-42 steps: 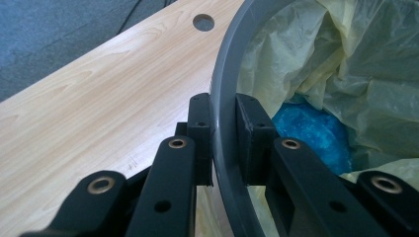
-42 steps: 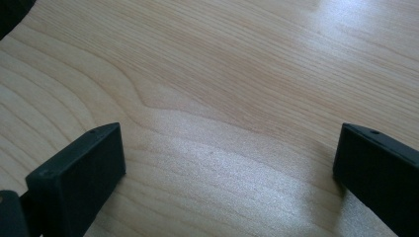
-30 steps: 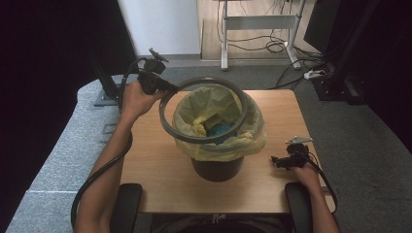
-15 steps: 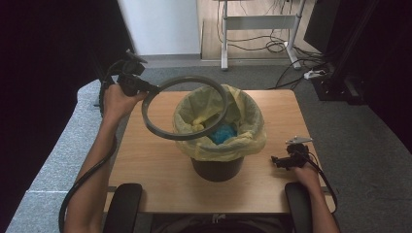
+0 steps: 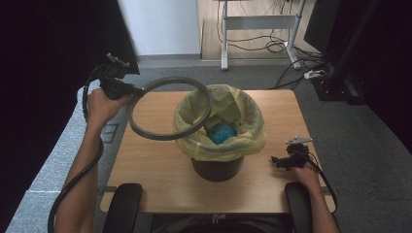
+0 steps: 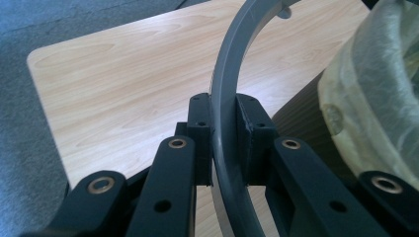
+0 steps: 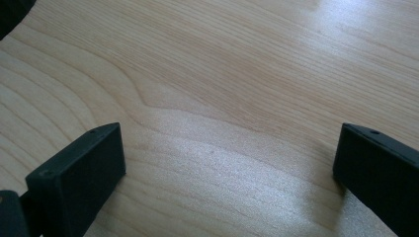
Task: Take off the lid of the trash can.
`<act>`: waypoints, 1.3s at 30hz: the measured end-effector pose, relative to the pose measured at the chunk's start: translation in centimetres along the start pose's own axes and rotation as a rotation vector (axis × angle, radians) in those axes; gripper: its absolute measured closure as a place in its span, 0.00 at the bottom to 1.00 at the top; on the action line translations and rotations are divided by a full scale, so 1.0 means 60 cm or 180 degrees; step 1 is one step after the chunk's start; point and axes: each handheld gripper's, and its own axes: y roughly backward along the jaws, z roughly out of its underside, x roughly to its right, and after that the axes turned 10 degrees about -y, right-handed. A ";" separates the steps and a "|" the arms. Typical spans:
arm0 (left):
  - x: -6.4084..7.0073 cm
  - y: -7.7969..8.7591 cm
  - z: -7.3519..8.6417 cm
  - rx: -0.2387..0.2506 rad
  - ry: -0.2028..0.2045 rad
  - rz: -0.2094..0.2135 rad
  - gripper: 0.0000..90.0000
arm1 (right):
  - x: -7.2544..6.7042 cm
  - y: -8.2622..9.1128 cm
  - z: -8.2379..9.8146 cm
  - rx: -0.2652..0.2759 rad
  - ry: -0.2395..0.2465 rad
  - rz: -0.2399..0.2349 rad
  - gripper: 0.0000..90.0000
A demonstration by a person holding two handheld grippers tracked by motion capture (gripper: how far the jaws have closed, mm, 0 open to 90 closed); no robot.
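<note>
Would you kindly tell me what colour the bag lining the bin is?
Pale yellow; the bag shows best in the high view.

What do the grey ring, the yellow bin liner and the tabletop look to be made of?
Grey ring: likely moulded plastic, matte, smooth and even in colour. Yellow bin liner: thin plastic film, translucent, crinkled and slightly glossy. Tabletop: light wood or wood-look laminate, with visible grain and a soft sheen.

Matt grey plastic ring point(image 5: 167, 108), thin yellow plastic liner point(image 5: 243, 141) – wood-grain table point(image 5: 160, 165)
</note>
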 end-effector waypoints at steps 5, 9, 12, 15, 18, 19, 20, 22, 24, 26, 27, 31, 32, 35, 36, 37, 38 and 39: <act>-0.018 0.014 0.018 0.0012 0.0072 -0.0042 0.87 | 0.000 0.000 0.000 0.0000 -0.0001 0.0001 0.00; -0.030 0.025 0.031 0.0038 0.0131 -0.0077 0.87 | 0.000 0.000 0.000 -0.0001 -0.0002 0.0002 0.00; -0.039 0.032 0.042 0.0039 0.0166 -0.0118 0.87 | -0.001 0.000 0.000 -0.0001 -0.0006 0.0003 0.00; -0.048 0.039 0.052 0.0048 0.0204 -0.0149 0.87 | -0.001 0.000 0.000 -0.0001 -0.0007 0.0004 0.00; -0.057 0.045 0.063 0.0053 0.0243 -0.0175 0.87 | -0.001 0.000 0.000 -0.0001 -0.0007 0.0005 0.00; -0.060 0.046 0.066 0.0050 0.0258 -0.0181 0.87 | -0.001 0.000 0.000 -0.0001 -0.0007 0.0005 0.00; -0.062 0.048 0.068 0.0049 0.0267 -0.0191 0.87 | -0.001 0.000 0.000 -0.0001 -0.0008 0.0005 0.00; -0.068 0.052 0.076 0.0056 0.0307 -0.0208 0.87 | -0.001 0.000 0.000 0.0000 -0.0008 0.0007 0.00; -0.074 0.056 0.084 0.0057 0.0336 -0.0227 0.87 | -0.001 0.000 0.000 0.0000 -0.0006 0.0005 0.00; -0.078 0.058 0.089 0.0060 0.0362 -0.0245 0.87 | -0.001 0.000 0.000 -0.0001 -0.0006 0.0005 0.00; -0.081 0.060 0.093 0.0059 0.0374 -0.0252 0.87 | -0.001 0.000 0.000 -0.0001 -0.0006 0.0005 0.00; -0.092 0.066 0.108 0.0070 0.0434 -0.0291 0.87 | -0.001 0.000 0.000 -0.0002 -0.0007 0.0006 0.00; -0.095 0.066 0.112 0.0062 0.0443 -0.0299 0.87 | -0.001 0.000 0.000 -0.0001 -0.0006 0.0005 0.00; -0.102 0.067 0.123 0.0076 0.0482 -0.0300 0.87 | -0.001 0.000 0.000 -0.0001 -0.0007 0.0005 0.00; -0.104 0.067 0.126 0.0076 0.0492 -0.0304 0.87 | -0.001 0.000 0.000 0.0000 -0.0008 0.0005 0.00; -0.106 0.067 0.130 0.0077 0.0505 -0.0309 0.87 | -0.001 0.000 0.000 0.0000 -0.0007 0.0005 0.00; -0.108 0.066 0.133 0.0078 0.0513 -0.0316 0.87 | -0.001 0.000 0.000 0.0000 -0.0007 0.0005 0.00; -0.110 0.065 0.136 0.0078 0.0529 -0.0324 0.87 | -0.001 0.000 0.000 -0.0001 -0.0006 0.0007 0.00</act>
